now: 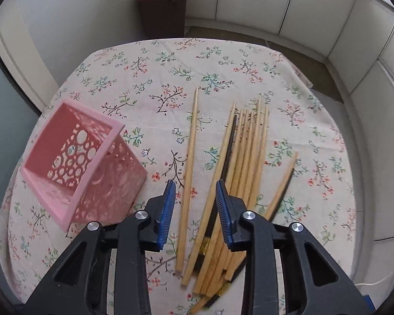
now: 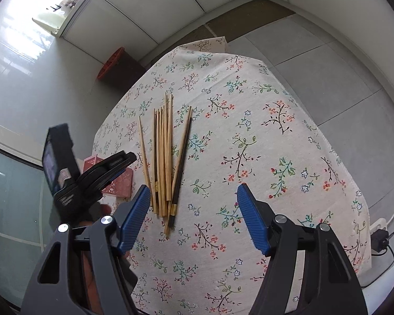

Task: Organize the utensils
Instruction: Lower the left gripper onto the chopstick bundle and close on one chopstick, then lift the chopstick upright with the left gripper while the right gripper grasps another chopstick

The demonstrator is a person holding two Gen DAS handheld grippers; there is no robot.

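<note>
Several wooden chopsticks (image 1: pixel 245 157) lie in a loose bundle on the floral tablecloth, with a dark chopstick (image 1: pixel 227 155) among them and one light chopstick (image 1: pixel 190 162) lying apart to the left. A pink perforated holder (image 1: pixel 78 162) lies tipped on its side at the left. My left gripper (image 1: pixel 195 189) is open and empty, hovering over the near ends of the chopsticks. In the right wrist view the chopsticks (image 2: pixel 164 152) lie ahead to the left, and my right gripper (image 2: pixel 193 191) is open wide and empty. The left gripper (image 2: pixel 110 168) shows there, covering part of the pink holder (image 2: pixel 119 183).
A brown bin with a red rim (image 1: pixel 162 13) stands on the floor beyond the table's far edge. The tablecloth (image 2: pixel 262 136) covers the whole table. A power strip and cable (image 2: pixel 380 231) lie on the floor at the right.
</note>
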